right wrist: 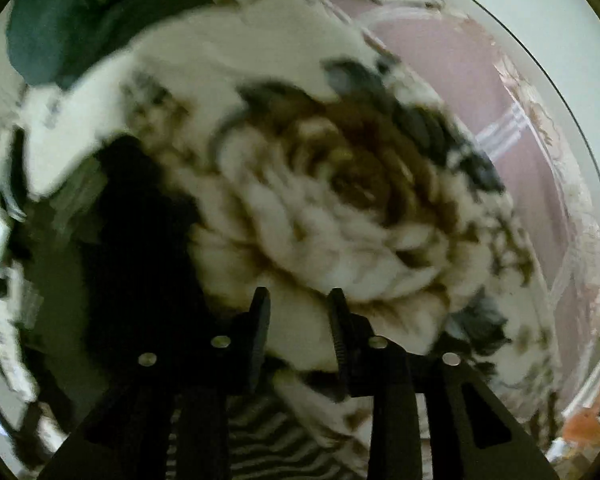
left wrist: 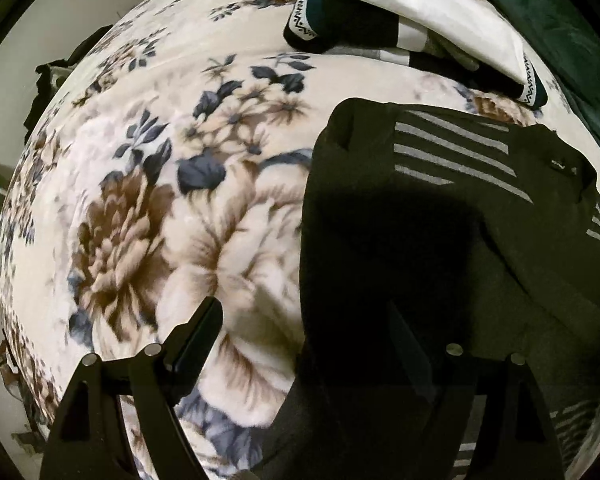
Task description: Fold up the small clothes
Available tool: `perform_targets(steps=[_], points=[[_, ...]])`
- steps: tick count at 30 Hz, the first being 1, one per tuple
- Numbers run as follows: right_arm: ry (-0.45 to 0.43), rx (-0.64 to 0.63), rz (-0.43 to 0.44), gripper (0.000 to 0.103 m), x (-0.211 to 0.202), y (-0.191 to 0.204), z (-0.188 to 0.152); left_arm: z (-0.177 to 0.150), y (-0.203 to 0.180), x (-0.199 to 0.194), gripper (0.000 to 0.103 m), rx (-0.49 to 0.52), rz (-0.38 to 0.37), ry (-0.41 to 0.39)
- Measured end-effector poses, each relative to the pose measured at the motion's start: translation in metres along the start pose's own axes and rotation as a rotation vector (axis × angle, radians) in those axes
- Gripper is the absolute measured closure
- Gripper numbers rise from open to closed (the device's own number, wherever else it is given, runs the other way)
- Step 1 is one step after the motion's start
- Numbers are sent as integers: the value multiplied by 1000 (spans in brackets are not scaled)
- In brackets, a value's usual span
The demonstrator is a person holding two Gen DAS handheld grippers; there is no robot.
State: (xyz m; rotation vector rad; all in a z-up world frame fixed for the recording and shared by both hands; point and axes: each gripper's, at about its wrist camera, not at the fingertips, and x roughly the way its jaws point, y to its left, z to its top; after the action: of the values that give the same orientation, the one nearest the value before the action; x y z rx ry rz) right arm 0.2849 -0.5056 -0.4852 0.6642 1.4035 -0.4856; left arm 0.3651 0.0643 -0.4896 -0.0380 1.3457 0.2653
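A dark garment with grey stripes (left wrist: 440, 216) lies spread on the floral blanket (left wrist: 172, 208), filling the right half of the left wrist view. My left gripper (left wrist: 304, 320) is open and empty; its left finger is over the blanket and its right finger is over the dark garment. A white, black and teal garment (left wrist: 400, 20) lies beyond it at the top. In the blurred right wrist view, my right gripper (right wrist: 298, 304) is open and empty over the blanket (right wrist: 340, 200). The dark garment (right wrist: 140, 216) lies to its left, and striped cloth (right wrist: 268, 436) shows below the fingers.
Dark green cloth (left wrist: 560, 28) lies at the far right of the left wrist view and shows at the top left of the right wrist view (right wrist: 60, 20). A pink floor or mat (right wrist: 480, 92) lies beyond the blanket's edge on the right.
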Motion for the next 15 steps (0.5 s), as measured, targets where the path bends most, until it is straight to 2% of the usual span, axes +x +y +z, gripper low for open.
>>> perform_targets(steps=[3,4,7,9,10,11,12,15], points=[[-27,-51,128,60,-8,33,12,-2,-3,-2,21,10,15,-7],[-25,-77,141,58,-7,44,15,-2,-6,-2,21,11,17,-6],[-15,-218,147,57,8,92,23,0,-10,-1,21,10,23,-10],[16,-298,118,57,27,121,23,3,-12,-1,21,7,32,-19],[38,-319,107,65,37,131,25,4,-12,-1,21,4,32,-21],[46,-338,92,96,43,136,23,6,-11,-1,21,-1,31,-22],[31,-349,58,100,43,137,20,7,-10,-2,21,-6,29,-24],[-23,-286,59,101,26,119,12,8,-5,-2,21,-7,32,-33]])
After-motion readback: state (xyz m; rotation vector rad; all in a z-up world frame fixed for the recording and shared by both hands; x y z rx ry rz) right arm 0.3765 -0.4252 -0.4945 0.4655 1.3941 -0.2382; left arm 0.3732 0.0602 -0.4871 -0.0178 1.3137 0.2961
